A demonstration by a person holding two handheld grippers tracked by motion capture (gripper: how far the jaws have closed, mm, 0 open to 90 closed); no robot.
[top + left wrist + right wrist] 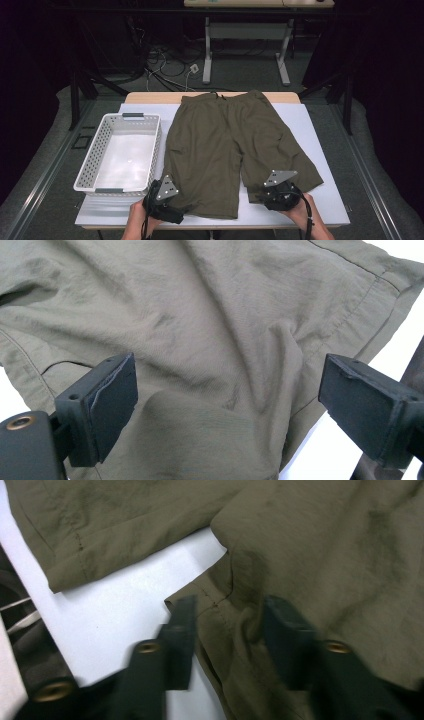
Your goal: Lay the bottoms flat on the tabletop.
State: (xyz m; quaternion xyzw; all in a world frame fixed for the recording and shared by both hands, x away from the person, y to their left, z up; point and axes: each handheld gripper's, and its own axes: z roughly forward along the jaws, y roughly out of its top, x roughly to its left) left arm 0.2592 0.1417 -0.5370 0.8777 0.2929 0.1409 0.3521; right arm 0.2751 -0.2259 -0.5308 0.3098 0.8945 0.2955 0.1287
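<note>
Hovering both parted, empty grippers, left gripper (167,200) and right gripper (276,194), over the nearest leg hems, we judge the olive shorts (227,145) stretching ahead light, soft and floppy, best pinched at those hems, white basket (95,165) beyond the left.

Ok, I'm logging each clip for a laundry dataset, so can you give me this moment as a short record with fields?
garment: olive shorts, spread flat, waistband at the far side
surface: white table
container: white basket, left of the shorts, nothing in it
left gripper: at the near hem of the left leg, fingers wide apart, cloth between them, not pinched
right gripper: at the near hem of the right leg, fingers apart with the hem between them, blurred
</note>
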